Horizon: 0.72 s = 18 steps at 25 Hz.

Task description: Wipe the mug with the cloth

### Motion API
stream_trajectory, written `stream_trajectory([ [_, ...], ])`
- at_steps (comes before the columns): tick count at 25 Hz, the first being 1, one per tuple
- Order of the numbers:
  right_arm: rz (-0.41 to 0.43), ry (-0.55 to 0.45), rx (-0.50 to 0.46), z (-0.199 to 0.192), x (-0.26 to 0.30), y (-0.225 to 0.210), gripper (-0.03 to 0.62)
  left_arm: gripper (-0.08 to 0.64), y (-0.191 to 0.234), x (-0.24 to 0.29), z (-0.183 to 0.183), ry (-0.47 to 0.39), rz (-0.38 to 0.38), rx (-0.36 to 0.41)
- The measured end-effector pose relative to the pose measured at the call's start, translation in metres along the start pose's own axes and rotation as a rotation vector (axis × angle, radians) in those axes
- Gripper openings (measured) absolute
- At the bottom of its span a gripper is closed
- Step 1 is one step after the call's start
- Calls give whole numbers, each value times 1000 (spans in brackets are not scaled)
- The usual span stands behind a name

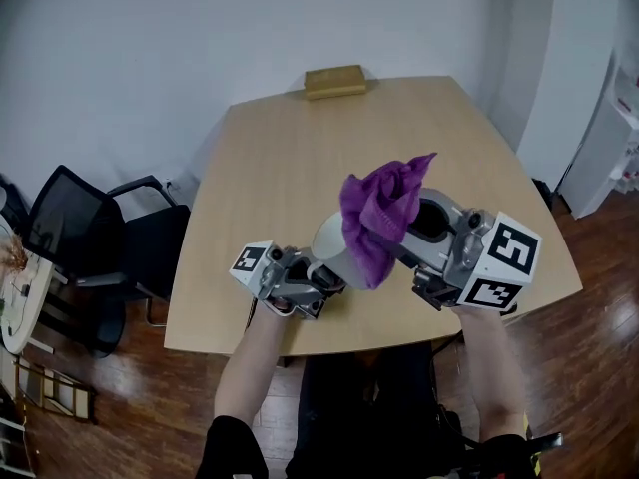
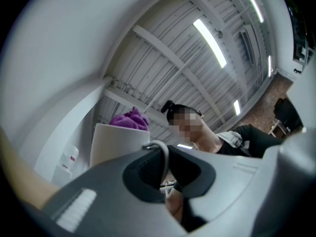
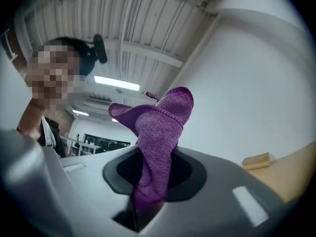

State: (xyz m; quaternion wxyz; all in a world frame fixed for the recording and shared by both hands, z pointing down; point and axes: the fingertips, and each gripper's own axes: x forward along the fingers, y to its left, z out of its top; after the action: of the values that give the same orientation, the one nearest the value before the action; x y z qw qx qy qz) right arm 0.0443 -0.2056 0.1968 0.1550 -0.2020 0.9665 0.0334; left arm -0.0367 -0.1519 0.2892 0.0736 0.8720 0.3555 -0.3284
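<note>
Tan block [image 1: 335,81] on table [image 1: 290,158], black chair [image 1: 85,233]

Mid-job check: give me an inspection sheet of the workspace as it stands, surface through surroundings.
Surface: light wooden table, no spills seen.
Job's things: white mug held by its handle; purple cloth draped against the mug.
Clutter: tan block at the table's far edge.
Grippers: left gripper shut on the mug's handle; right gripper shut on the cloth.
Cables: nothing seen.
Surroundings: black chair at left, dark wood floor, white wall.
</note>
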Motion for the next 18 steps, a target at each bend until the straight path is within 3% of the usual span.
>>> stream_trajectory([
  [7,-127,-44,141,-45,-40,-23,87,37,-5,0,5,-19,-30,27],
  [11,-224,46,215,-85,-71,-45,87,37,-11,3,-1,14,-51,23],
  [13,-262,62,232,-86,-80,-55,89,37,-13,5,-1,29,-56,31],
  [15,-231,3,247,-61,-80,-55,88,37,-13,8,-4,57,-53,39],
  [18,-71,-105,287,-14,-64,-39,89,37,-14,9,-9,89,-51,46],
])
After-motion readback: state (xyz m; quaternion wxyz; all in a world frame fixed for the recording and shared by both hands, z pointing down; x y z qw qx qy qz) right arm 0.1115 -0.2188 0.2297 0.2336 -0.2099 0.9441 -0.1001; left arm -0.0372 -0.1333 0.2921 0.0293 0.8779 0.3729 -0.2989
